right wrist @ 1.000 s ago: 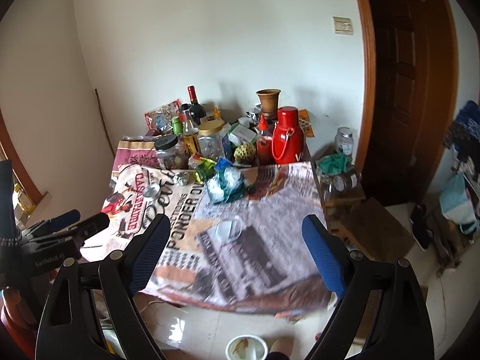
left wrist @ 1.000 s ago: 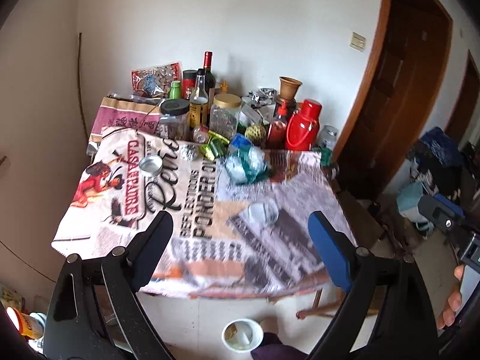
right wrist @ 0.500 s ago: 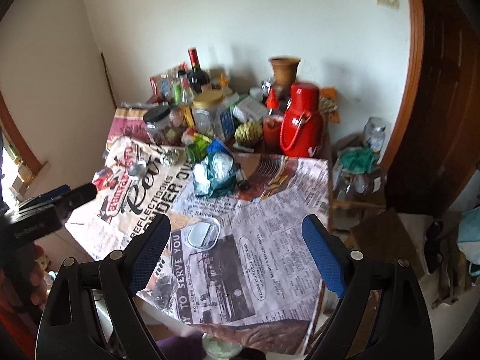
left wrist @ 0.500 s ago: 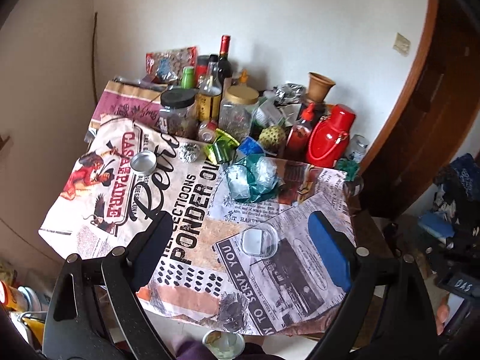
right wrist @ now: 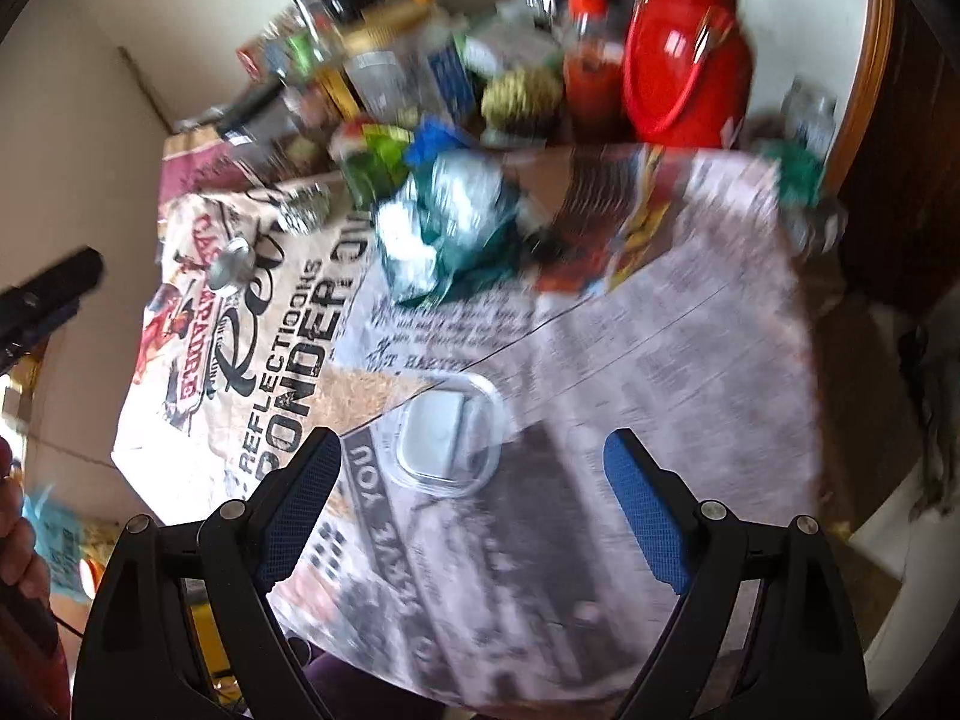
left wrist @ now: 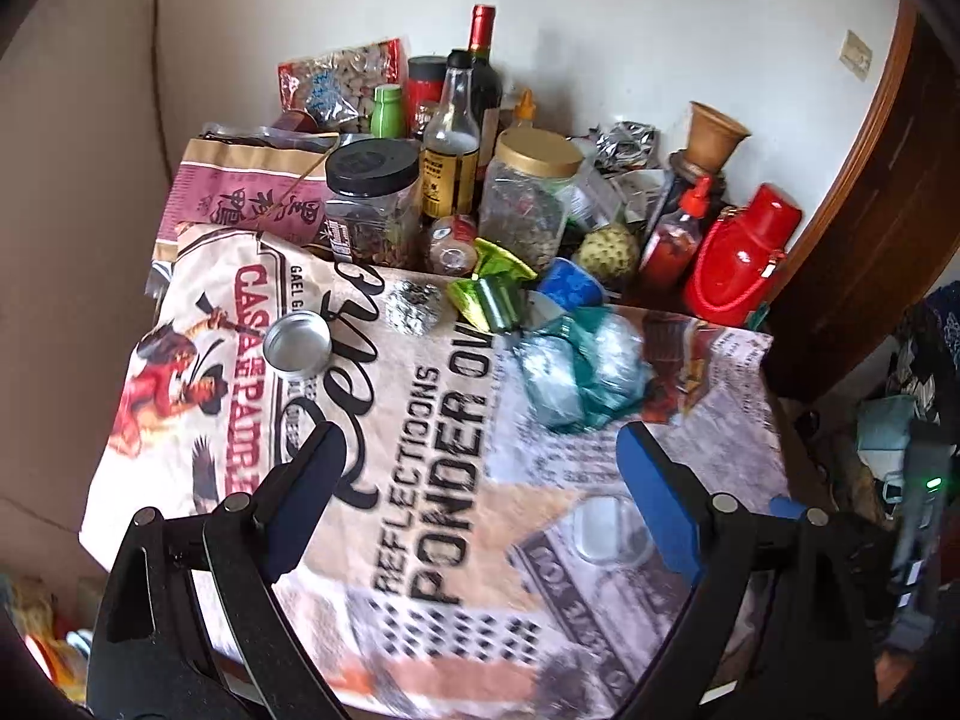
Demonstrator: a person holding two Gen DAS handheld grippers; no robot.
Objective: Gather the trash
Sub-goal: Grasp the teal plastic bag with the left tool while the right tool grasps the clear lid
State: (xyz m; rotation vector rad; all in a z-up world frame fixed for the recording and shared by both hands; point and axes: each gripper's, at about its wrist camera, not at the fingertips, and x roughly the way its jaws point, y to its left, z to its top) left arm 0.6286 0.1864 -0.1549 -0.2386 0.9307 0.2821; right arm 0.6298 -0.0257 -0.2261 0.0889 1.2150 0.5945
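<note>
We find both empty and spread wide: right hand-held gripper (right wrist: 471, 480), left hand-held gripper (left wrist: 480, 474) | clear plastic lid (right wrist: 447, 438) lies flat near the worktop (right wrist: 690, 360) front edge, just ahead between the right jaws, long axis roughly fore-aft | right is nearer, we judge | crumpled wrappers (left wrist: 579, 369) mid-worktop.

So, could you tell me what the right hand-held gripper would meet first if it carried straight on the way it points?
Probably the clear plastic lid lying on the printed tablecloth; the right hand-held gripper is open and frames it, though blur leaves depth unclear.
</note>
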